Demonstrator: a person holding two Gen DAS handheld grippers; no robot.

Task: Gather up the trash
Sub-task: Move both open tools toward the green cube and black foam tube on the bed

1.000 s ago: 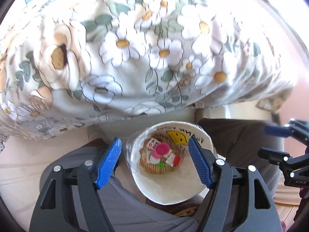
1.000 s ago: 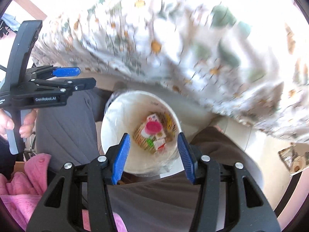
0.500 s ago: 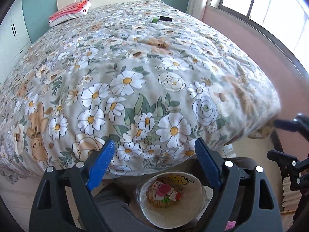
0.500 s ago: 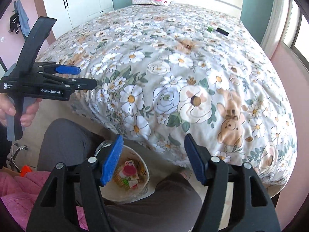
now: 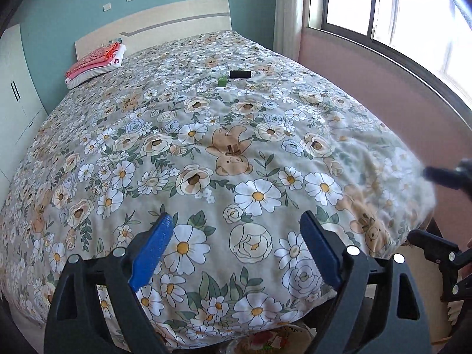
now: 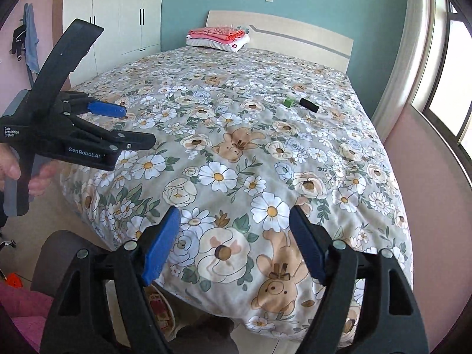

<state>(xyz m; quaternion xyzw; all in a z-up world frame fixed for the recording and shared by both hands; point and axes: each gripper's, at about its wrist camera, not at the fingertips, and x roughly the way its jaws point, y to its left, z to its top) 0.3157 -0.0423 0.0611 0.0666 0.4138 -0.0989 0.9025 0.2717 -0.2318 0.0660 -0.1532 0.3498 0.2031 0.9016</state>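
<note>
A small green item (image 5: 222, 81) and a black item (image 5: 240, 74) lie far up the floral bed (image 5: 236, 153), toward the window side; they also show in the right wrist view, the green item (image 6: 288, 100) and the black item (image 6: 308, 105). My left gripper (image 5: 236, 244) is open and empty over the bed's foot. My right gripper (image 6: 236, 242) is open and empty there too. The left gripper also shows in the right wrist view (image 6: 132, 126), open. The white trash bin (image 6: 160, 312) with scraps peeks out below the bed edge, between the person's knees.
Folded red and white bedding (image 5: 94, 65) lies by the headboard. A white wardrobe (image 6: 118, 11) stands on the left, a window (image 5: 398, 14) and pink wall on the right. Pink cloth (image 6: 20, 312) lies at the lower left.
Both grippers tilted up from looking down into the bin to looking out along the bed. The bin dropped to the bottom edge of both views. Both stay open.
</note>
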